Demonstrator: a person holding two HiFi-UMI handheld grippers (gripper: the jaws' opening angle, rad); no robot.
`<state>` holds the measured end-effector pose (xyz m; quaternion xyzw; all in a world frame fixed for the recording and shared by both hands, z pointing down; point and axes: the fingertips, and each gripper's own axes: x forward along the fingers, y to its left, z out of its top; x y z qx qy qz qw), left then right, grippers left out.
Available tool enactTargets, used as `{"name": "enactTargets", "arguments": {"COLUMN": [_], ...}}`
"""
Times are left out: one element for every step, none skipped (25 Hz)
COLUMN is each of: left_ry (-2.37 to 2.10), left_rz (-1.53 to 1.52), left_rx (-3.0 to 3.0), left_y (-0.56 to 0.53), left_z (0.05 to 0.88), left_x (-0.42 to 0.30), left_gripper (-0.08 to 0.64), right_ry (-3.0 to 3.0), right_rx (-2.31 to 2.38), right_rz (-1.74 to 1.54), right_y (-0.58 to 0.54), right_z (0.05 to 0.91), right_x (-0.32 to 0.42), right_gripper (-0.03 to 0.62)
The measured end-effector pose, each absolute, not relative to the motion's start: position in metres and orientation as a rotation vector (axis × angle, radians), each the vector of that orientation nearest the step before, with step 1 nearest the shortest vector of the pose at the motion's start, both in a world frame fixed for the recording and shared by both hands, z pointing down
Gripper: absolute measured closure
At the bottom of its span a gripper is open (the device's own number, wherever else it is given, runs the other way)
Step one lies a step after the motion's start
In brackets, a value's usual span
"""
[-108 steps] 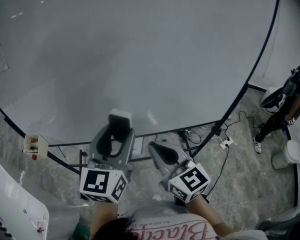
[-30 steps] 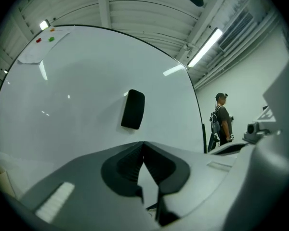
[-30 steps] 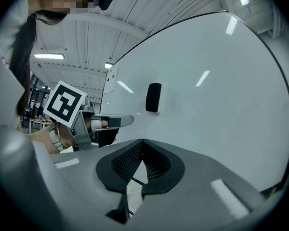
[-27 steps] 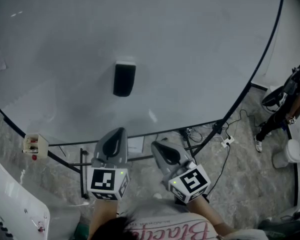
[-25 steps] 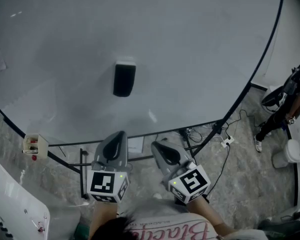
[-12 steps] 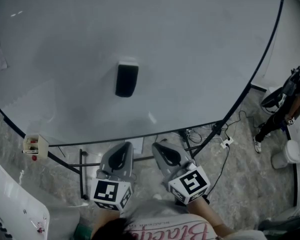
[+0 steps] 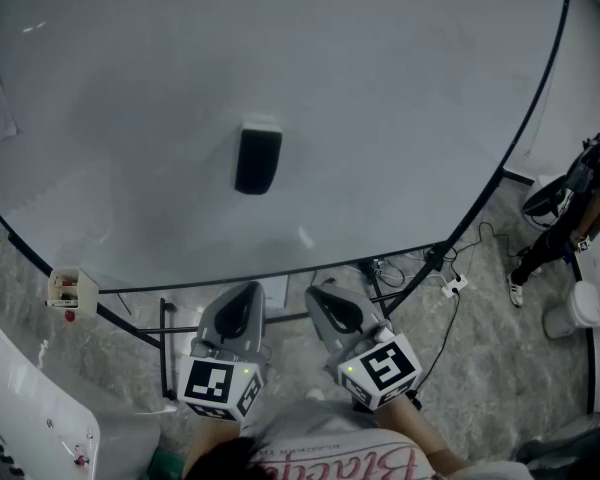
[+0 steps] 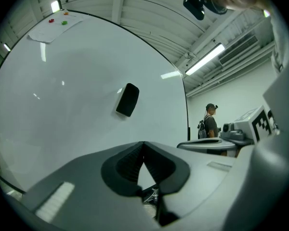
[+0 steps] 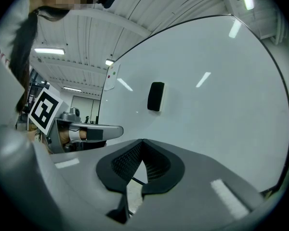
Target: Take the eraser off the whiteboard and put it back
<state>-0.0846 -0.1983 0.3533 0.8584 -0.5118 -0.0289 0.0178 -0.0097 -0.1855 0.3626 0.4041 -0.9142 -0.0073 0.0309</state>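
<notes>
Nearest the person, the left tool [image 7: 246,294] and the right tool [image 7: 318,296] are held level and side by side, just short of the lower edge of the whiteboard [image 7: 410,108]. Each gripper view shows its pads meeting at the tips, so both tools are closed with nothing between the jaws. Neither tool touches the board. The eraser [image 7: 258,158] is a dark block set upright on the board face. It lies well beyond the tools and slightly left of the gap between them, nearly in line with the left tool. It sits square to the board with no visible tilt. The task's thing is therefore on the board and in neither tool. On this evidence the eraser is either already replaced or awaiting removal, and the views do not settle which. If a removal is due, the left tool is the better placed. It should be opened wide before the approach and kept level, the pads should close on the two long sides of the eraser, and the pull should be straight off the face, not a drag across it. Replacement should set the eraser flat against the board before the jaws part. Farther off to the right, cables [image 7: 450,280] lie on the floor and a person [image 7: 565,218] stands clear of the work.
</notes>
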Motion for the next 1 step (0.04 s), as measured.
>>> {"name": "enactTargets", "arguments": {"left_ry": [-1.589], "left_rz": [-0.093], "left_rx": [2.667], "left_y": [-0.1982], "left_z": [0.3529], "left_x": [-0.0846], "left_gripper": [0.56], "right_ry": [-2.817], "right_rx": [1.246], "right_rz": [-0.023], "right_y": [-0.1855], "right_z": [0.3626], "right_x": [-0.0097], "right_gripper": [0.592]}}
